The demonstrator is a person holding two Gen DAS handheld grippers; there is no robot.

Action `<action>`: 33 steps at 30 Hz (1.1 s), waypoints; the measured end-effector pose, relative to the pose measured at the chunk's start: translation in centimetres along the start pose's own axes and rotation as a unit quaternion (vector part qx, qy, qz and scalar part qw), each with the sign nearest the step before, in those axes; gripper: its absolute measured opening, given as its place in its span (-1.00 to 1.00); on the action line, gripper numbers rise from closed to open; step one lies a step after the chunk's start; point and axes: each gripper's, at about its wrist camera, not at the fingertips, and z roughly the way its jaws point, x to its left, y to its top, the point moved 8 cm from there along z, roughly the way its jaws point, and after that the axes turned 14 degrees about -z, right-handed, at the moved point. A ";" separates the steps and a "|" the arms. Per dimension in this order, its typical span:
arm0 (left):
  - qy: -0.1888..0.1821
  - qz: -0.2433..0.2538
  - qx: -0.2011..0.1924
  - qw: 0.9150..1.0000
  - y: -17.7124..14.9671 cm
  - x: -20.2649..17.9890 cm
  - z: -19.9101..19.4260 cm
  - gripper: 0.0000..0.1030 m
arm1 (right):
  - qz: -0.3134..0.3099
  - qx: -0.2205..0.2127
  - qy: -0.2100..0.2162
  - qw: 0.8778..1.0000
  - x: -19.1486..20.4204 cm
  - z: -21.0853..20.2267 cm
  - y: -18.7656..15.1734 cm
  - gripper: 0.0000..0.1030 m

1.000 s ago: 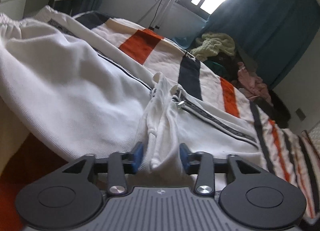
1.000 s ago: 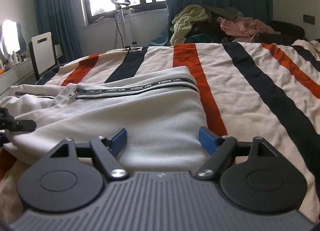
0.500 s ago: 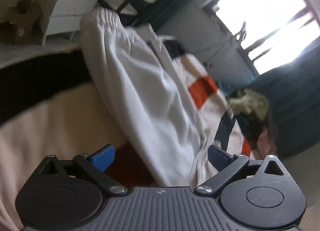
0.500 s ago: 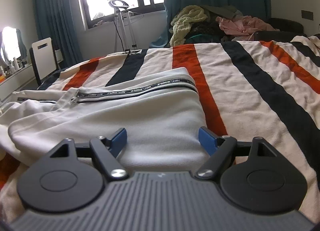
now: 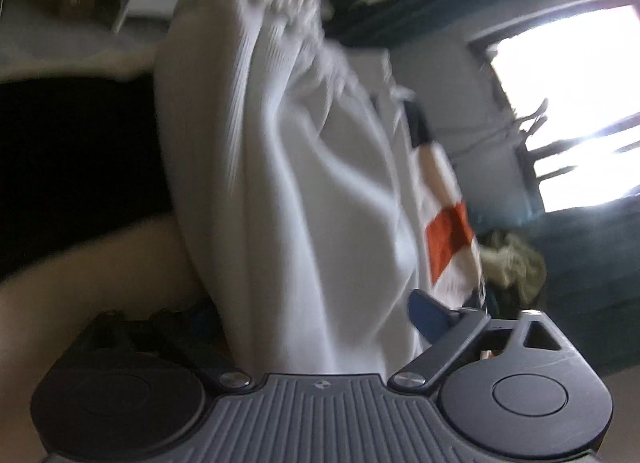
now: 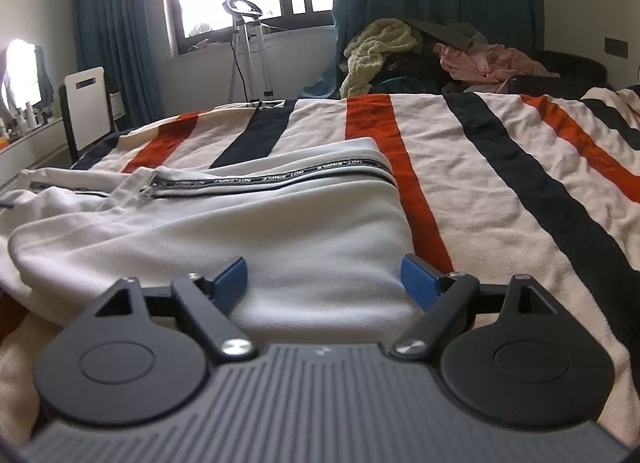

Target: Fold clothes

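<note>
1 s ago my left gripper (image 5: pixel 320 315) pinched a bunched white fold; now its jaws are spread, cloth loose between them, view tilted and blurred. So I read that as a regrip. Right gripper (image 6: pixel 323 283) unchanged: spread, low over the white garment (image 6: pixel 248 239) on the striped blanket (image 6: pixel 500 191). Ribbed knit, black lettered tape, gathered waistband.

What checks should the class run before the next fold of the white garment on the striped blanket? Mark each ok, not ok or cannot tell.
1. Right gripper open: ok.
2. Left gripper open: ok.
3. White garment lying flat: not ok, bunched at left.
4. Striped blanket bare beside the garment: ok.
5. Left gripper's view sharp enough to aim: not ok, blurred.
6. Clothes pile apart from garment: ok.
</note>
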 end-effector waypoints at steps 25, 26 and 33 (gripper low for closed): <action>0.016 0.373 -0.318 0.871 -2.8 -12.2 -5.7 -0.73 | 0.034 -0.024 -0.015 0.999 -2.0 -1.9 1.4 0.67; 0.007 0.390 -0.325 0.861 -4.2 -13.6 -6.3 -0.73 | 0.040 -0.030 -0.017 0.999 -2.3 -2.3 1.6 0.67; -0.053 0.480 -0.324 0.813 -18.5 -18.2 -6.8 -0.73 | 0.083 -0.064 -0.078 0.991 -6.8 -4.5 3.3 0.67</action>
